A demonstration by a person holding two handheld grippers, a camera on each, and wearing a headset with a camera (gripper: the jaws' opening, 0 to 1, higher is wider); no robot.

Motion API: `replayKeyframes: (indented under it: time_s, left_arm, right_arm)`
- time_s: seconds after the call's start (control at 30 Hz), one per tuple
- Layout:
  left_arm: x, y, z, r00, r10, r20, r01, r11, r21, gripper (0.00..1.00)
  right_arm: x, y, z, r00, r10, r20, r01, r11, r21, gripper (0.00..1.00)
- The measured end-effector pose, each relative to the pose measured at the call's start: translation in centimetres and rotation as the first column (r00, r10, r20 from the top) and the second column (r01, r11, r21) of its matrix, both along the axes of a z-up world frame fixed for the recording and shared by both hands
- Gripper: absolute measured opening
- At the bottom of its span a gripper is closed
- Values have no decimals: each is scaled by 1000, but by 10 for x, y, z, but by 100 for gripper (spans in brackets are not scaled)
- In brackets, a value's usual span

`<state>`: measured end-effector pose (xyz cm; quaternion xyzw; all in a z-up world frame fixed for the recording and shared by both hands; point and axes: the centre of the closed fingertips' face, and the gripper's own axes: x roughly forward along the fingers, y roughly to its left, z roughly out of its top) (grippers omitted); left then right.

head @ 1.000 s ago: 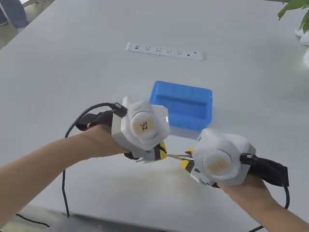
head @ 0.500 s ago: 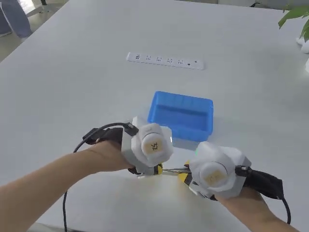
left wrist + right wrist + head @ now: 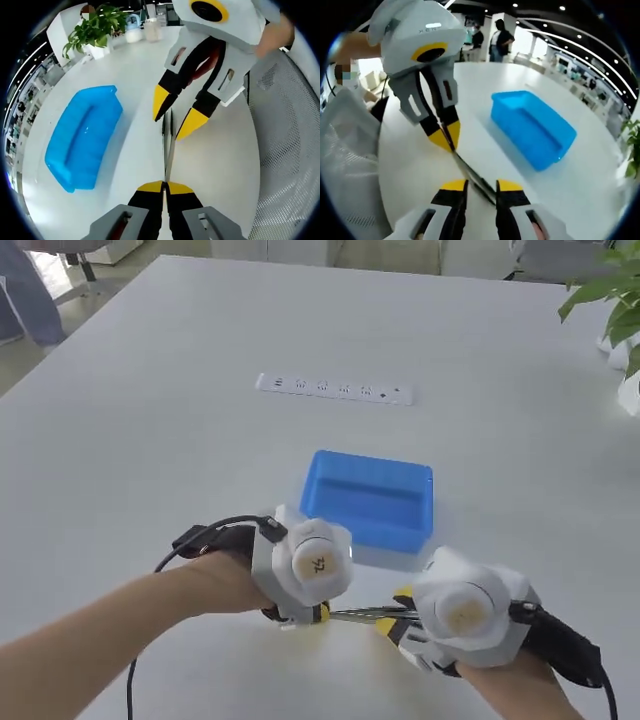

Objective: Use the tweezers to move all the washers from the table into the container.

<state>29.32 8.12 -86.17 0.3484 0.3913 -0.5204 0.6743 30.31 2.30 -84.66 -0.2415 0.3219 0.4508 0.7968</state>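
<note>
now my left gripper (image 3: 164, 186) is clenched on 1 end of the tweezers (image 3: 168, 145), low over the table (image 3: 150, 420). my right gripper (image 3: 481, 186) straddles the other end, jaws apart. the blue container (image 3: 362, 528) sits just beyond both.

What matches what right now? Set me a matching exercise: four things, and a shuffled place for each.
Things:
1. tweezers
2. container
3. power strip
4. plant

Places:
a. on the table beyond the container
b. at the table's far right
c. clamped in the left hand-held gripper
d. on the table just past the tweezers

Pairs: 1-c, 2-d, 3-a, 4-b
</note>
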Motion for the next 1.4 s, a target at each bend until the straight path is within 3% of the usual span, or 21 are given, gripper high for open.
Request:
replayKeyframes:
  time_s: [0.27, 0.33, 0.43, 0.53, 0.73, 0.83, 0.87, 0.9, 0.97, 1.03, 1.13, 1.17, 1.23, 1.3, 1.37, 1.4]
  left_arm:
    - [-2, 1, 0, 1000, -6, 17, 6, 1000, -5, 0]
    - [-3, 1, 1, 1000, -12, 27, 12, 1000, -14, 0]
    - [-2, 0, 1, 1000, 9, 26, -8, 1000, -16, 0]
    - [-2, 0, 0, 999, 27, 32, -26, 1000, -11, 0]
    - [-2, 0, 1, 996, 75, 49, -74, 997, -16, 0]
    - [2, 1, 1, 986, 164, 39, -162, 985, -51, 2]
    - [3, 2, 1, 985, 169, 47, -167, 985, -49, 4]
    - [6, 4, 2, 978, 193, 77, -190, 981, -46, 7]
    - [7, 4, 3, 974, 213, 80, -210, 976, -51, 11]
    - [11, 5, 3, 956, 287, 61, -281, 955, -94, 16]
    - [14, 9, 1, 915, 402, 27, -395, 908, -141, 27]
    - [15, 10, 1, 904, 426, 30, -417, 896, -153, 29]
    - [12, 15, 0, 884, 468, -3, -461, 870, -173, 36]
    - [11, 20, 2, 864, 503, -11, -495, 848, -189, 40]
    - [7, 23, 10, 858, 513, -21, -506, 837, -209, 44]
    - [7, 25, 19, 851, 525, -9, -512, 827, -231, 49]
  right_arm:
    - [-12, -12, 26, 999, -54, -4, 54, 997, 48, 27]
    - [-14, -14, 38, 998, -60, 13, 59, 996, 63, 28]
    - [-17, -16, 59, 995, -97, 9, 95, 989, 109, 38]
    - [-14, -19, 86, 987, -148, 57, 137, 977, 165, 41]
    - [-11, -27, 131, 967, -237, 92, 206, 943, 263, 53]
    - [-9, -32, 146, 957, -265, 115, 223, 930, 291, 56]
    - [-9, -33, 149, 955, -272, 120, 227, 927, 297, 58]
    - [-9, -34, 152, 952, -280, 123, 232, 924, 303, 60]
    - [-9, -37, 157, 949, -293, 118, 244, 917, 317, 64]
    - [-10, -39, 156, 947, -303, 103, 254, 908, 333, 66]
    - [-14, -42, 148, 946, -319, 58, 282, 898, 336, 70]
    - [-14, -43, 146, 945, -324, 52, 289, 897, 333, 71]
    - [-17, -46, 144, 941, -334, 47, 300, 894, 333, 71]
    - [-18, -48, 143, 939, -340, 42, 308, 891, 334, 71]
    - [-18, -50, 141, 936, -351, 35, 320, 888, 331, 73]
    - [-18, -52, 140, 934, -356, 33, 326, 886, 329, 74]
